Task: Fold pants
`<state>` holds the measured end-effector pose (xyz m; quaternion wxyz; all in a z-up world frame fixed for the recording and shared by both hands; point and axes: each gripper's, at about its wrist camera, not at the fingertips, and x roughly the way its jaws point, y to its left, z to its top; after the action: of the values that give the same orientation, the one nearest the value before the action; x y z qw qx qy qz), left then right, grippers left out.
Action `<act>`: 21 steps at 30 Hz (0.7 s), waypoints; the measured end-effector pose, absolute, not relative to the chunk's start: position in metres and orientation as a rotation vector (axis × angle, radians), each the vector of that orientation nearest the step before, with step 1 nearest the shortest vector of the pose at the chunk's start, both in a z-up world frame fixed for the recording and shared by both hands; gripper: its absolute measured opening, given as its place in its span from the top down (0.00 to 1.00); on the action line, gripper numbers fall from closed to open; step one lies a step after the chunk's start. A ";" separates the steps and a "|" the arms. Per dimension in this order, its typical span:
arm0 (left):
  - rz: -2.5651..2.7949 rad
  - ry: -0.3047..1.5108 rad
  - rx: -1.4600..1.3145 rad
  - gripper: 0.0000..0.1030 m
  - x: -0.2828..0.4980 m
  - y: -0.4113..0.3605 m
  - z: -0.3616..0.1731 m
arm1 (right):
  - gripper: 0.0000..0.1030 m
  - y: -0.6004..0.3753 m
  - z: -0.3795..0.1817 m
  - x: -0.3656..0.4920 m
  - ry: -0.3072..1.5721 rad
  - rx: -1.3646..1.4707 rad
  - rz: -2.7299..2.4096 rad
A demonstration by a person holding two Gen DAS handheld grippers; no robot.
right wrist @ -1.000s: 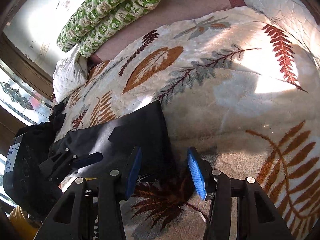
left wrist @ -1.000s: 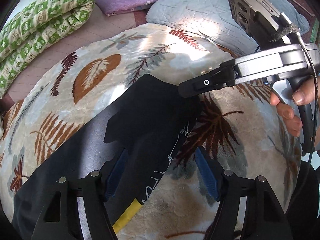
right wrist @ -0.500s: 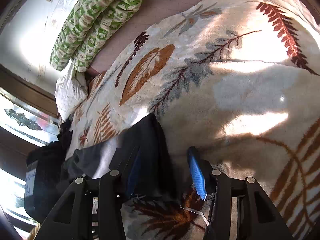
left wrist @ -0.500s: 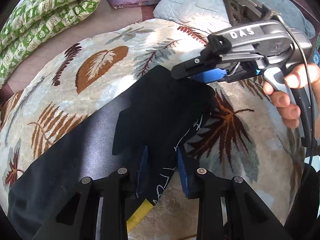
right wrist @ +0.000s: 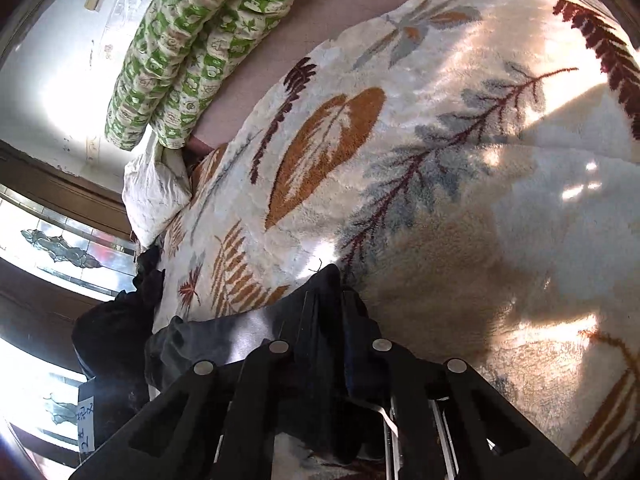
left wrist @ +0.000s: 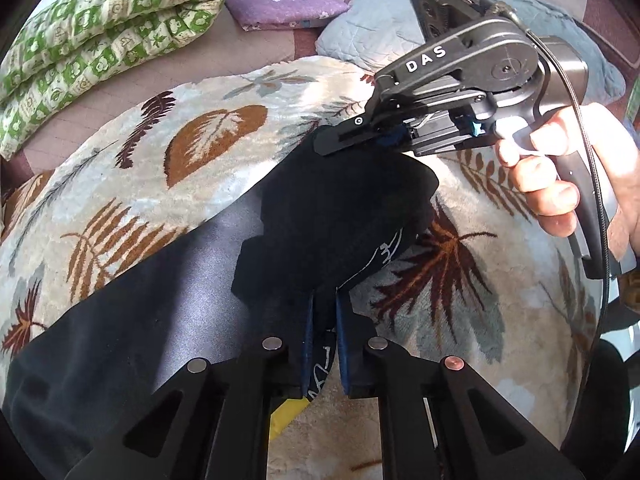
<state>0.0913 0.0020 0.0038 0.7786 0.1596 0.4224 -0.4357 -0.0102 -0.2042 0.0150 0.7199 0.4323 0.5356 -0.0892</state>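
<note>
Dark navy pants with white lettering lie across a leaf-patterned blanket. My left gripper is shut on the near corner of the pants' end. My right gripper is shut on the far corner of the same end. In the right wrist view the dark cloth is pinched between my right gripper's fingers and rises off the blanket.
A green patterned rolled quilt, a purple folded cloth and a grey-blue pillow lie at the far side. A white pillow and a window are at the left in the right wrist view.
Both grippers have closed on the pants' end: the left on the near corner, the right on the far corner. The cloth end now lifts slightly.
</note>
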 end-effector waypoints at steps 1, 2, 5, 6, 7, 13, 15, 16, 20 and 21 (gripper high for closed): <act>-0.956 0.921 0.341 0.91 0.090 0.006 0.006 | 0.91 -0.200 0.026 -0.007 1.179 0.925 -0.183; -0.958 0.922 0.325 0.91 0.090 0.009 0.008 | 0.91 -0.200 0.026 -0.007 1.179 0.925 -0.183; -0.960 0.925 0.263 0.91 0.089 0.022 0.016 | 0.91 -0.192 0.039 0.001 1.167 0.905 -0.163; -0.960 0.930 0.232 0.91 0.089 0.027 0.018 | 0.91 -0.188 0.043 0.004 1.163 0.899 -0.155; -0.961 0.938 0.194 0.91 0.090 0.034 0.020 | 0.91 -0.184 0.048 0.008 1.159 0.893 -0.145; -0.935 0.978 -0.067 0.91 0.097 0.088 0.023 | 0.91 -0.150 0.067 0.036 1.179 0.834 -0.098; -0.916 0.981 -0.125 0.91 0.097 0.107 0.021 | 0.91 -0.135 0.070 0.047 1.191 0.811 -0.078; -0.907 0.980 -0.145 0.91 0.097 0.116 0.021 | 0.91 -0.127 0.071 0.053 1.196 0.803 -0.067; -0.880 0.980 -0.220 0.91 0.097 0.147 0.022 | 0.91 -0.092 0.071 0.079 1.223 0.759 -0.022; -0.874 0.978 -0.233 0.91 0.096 0.153 0.022 | 0.91 -0.083 0.072 0.085 1.230 0.745 -0.010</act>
<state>0.0957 0.1529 0.0215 0.7863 -0.1081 0.4536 -0.4055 0.0853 -0.0835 0.0715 0.7526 0.3412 0.5632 -0.0048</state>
